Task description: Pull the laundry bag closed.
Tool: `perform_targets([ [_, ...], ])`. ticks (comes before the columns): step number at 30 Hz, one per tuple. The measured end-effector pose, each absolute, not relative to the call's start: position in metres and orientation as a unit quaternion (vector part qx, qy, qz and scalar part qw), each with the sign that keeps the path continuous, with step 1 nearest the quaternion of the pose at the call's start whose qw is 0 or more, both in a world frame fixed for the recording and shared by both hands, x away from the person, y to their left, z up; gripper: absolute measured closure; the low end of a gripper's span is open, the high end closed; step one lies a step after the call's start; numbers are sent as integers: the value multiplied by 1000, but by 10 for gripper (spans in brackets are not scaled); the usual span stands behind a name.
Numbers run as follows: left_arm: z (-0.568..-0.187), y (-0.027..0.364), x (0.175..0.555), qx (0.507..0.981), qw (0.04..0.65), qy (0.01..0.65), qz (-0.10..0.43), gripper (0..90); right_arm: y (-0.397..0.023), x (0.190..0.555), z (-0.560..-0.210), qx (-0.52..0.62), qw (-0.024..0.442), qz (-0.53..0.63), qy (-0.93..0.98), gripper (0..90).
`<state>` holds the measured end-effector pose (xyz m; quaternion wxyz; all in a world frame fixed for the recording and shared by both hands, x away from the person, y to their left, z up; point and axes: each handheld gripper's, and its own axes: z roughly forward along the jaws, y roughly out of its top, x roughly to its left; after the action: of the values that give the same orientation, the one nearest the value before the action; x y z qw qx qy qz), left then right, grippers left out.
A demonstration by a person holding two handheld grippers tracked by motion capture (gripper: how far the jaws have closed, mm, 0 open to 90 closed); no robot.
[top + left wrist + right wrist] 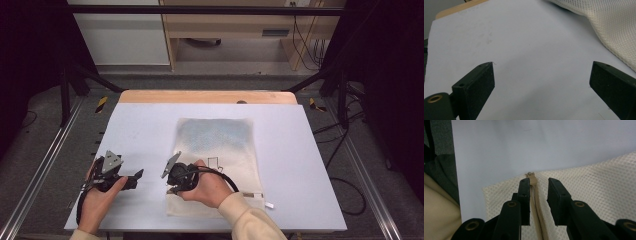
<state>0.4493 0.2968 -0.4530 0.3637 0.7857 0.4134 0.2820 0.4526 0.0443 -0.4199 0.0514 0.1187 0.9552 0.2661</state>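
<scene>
A cream mesh bag (pixel 215 135) lies flat on the white table (pixel 300 165), right of its middle. My right gripper (pixel 171 189) sits over the bag's near left corner, held by a hand in a cream sleeve. In the right gripper view its jaws (pixel 539 182) stand close together astride the bag's tan zipper (pixel 538 205), just short of the zipper's end (pixel 531 175), with a small gap still showing beside the tape. My left gripper (pixel 137 177) rests on the bare table left of the bag. Its jaws (pixel 541 72) are spread wide with nothing between them, and the mesh bag (pixel 614 30) lies off to their right.
A wooden strip (pixel 207 96) runs along the table's far edge. Dark frame posts (pixel 65 95) stand at the left and right sides. A black cable (pixel 227 177) loops from the right gripper over the bag. A light cabinet (pixel 125 35) stands on the floor behind.
</scene>
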Motion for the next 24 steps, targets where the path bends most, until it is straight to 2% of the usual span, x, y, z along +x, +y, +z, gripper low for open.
perform_targets([
  [24, -453, 297, 449, 787, 363, 415, 276, 60, 61, 459, -437, 128, 26, 254, 958, 705],
])
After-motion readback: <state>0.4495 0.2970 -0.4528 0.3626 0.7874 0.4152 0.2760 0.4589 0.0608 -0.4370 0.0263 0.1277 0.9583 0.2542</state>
